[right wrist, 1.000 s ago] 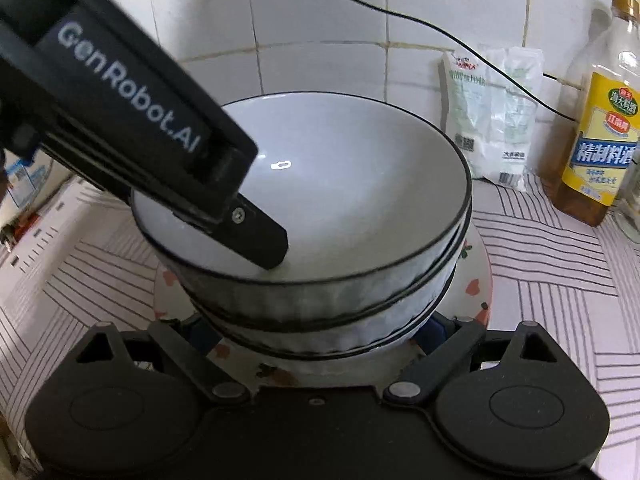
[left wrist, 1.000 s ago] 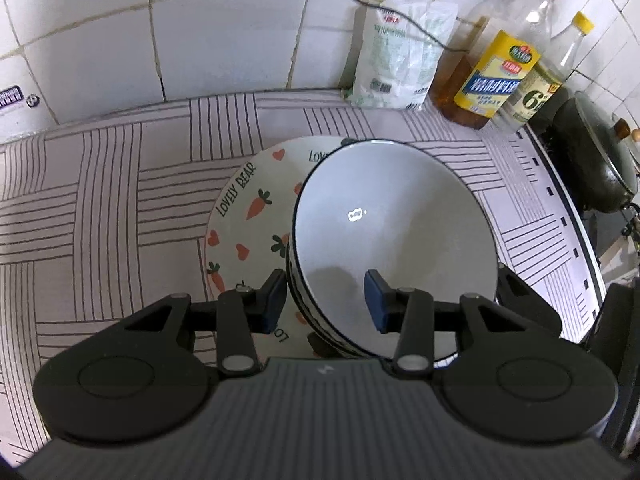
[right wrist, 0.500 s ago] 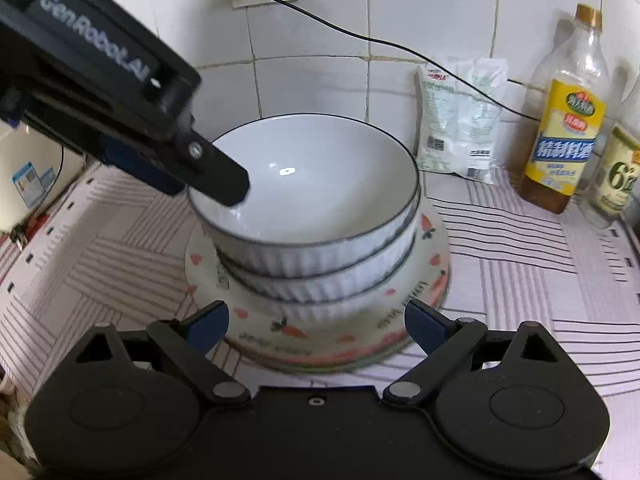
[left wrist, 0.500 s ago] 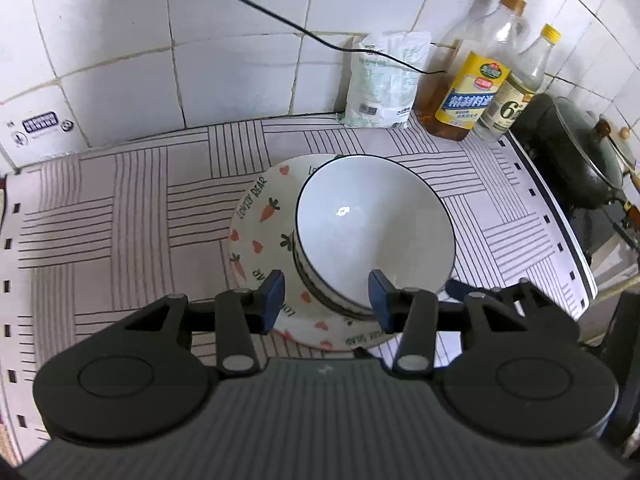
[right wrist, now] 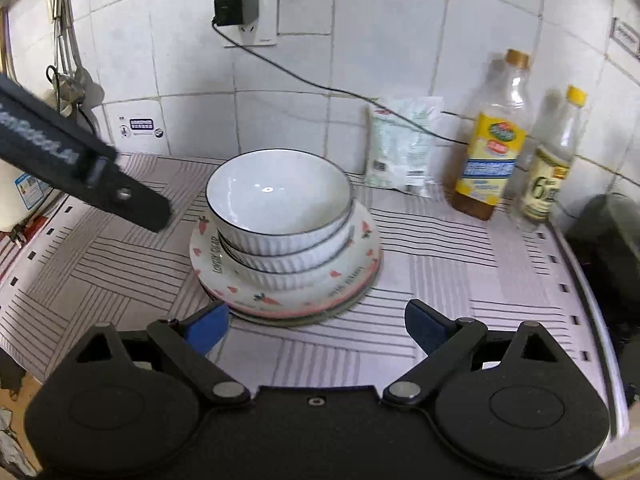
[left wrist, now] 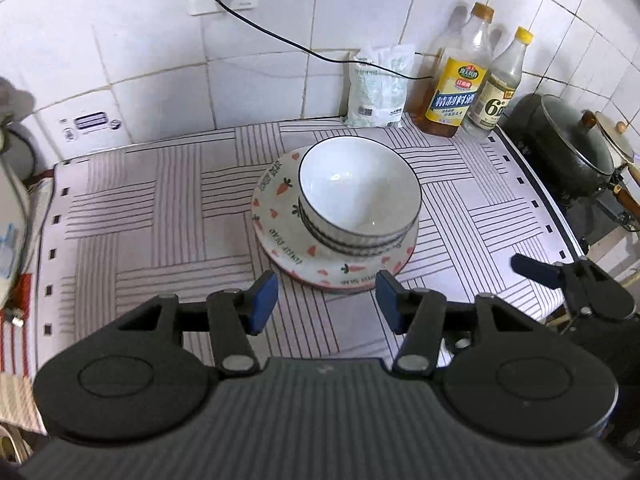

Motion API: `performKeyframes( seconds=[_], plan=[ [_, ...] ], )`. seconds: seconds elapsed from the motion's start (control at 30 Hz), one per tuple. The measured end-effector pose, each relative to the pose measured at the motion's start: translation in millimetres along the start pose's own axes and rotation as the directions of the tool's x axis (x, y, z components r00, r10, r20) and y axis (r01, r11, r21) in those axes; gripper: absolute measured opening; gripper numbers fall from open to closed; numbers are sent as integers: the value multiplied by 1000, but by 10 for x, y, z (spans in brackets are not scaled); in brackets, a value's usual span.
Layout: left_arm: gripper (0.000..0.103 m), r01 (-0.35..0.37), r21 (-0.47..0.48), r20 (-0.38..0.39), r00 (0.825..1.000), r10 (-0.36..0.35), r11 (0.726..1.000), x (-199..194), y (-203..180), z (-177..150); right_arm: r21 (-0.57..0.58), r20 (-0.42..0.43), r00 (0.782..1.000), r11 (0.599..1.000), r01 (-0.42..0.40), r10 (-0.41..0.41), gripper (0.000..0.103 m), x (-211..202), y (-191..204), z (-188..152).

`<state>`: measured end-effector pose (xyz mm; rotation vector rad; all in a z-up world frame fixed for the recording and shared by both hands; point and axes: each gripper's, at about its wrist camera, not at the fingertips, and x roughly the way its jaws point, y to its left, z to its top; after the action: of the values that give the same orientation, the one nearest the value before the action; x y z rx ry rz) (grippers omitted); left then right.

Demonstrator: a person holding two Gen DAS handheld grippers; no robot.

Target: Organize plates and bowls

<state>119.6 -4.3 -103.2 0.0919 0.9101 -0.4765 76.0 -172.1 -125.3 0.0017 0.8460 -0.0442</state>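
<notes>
Bowls (left wrist: 359,196) nested, stacked on carrot plates (left wrist: 280,216), mid-counter. Glazed ceramic: likely heavy, slick, chip-prone; best taken at rim. Left gripper (left wrist: 326,302) opening, nothing between pads. Right gripper (right wrist: 316,326) spread wide, empty.

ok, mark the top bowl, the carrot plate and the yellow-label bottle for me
top bowl (left wrist: 352,184), left wrist view, inner white wall.
carrot plate (left wrist: 276,204), left wrist view, bare left rim.
yellow-label bottle (right wrist: 490,156), right wrist view, on the label.
</notes>
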Motion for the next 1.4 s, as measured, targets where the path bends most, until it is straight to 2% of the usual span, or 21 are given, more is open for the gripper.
performKeyframes(
  seconds=[0.3, 0.47, 0.6, 0.67, 0.8, 0.97, 1.23, 1.4],
  plan=[
    [68, -52, -54, 28, 998, 53, 997, -613, -2, -303, 85, -18, 998, 995, 57, -56, 98, -657, -140, -15],
    [70, -66, -100, 27, 997, 69, 993, -789, 66, -440, 141, -19, 995, 985, 104, -103, 100, -963, -180, 38],
    [87, -90, -107, 42, 995, 95, 990, -911, 71, -521, 135, -64, 989, 981, 140, -133, 100, -1089, -178, 64],
    [91, -102, -103, 45, 993, 107, 989, -959, 65, -562, 137, -112, 979, 973, 185, -170, 100, -1119, -177, 67],
    [103, -117, -100, 44, 992, 122, 988, -1035, 67, -614, 126, -134, 977, 975, 184, -167, 100, -1158, -162, 54],
    [103, -149, -109, 40, 987, 155, 983, -1093, 55, -661, 107, -114, 983, 982, 157, -144, 100, -1294, -72, 93],
    [103, -200, -80, -16, 980, 200, 976, -1055, -89, -715, 84, -104, 986, 987, 138, -129, 100, -1352, 43, 109],
    [103, -200, -60, -11, 980, 200, 978, -1046, -175, -722, 104, -113, 986, 986, 132, -120, 100, -1314, 35, 76]
  ],
)
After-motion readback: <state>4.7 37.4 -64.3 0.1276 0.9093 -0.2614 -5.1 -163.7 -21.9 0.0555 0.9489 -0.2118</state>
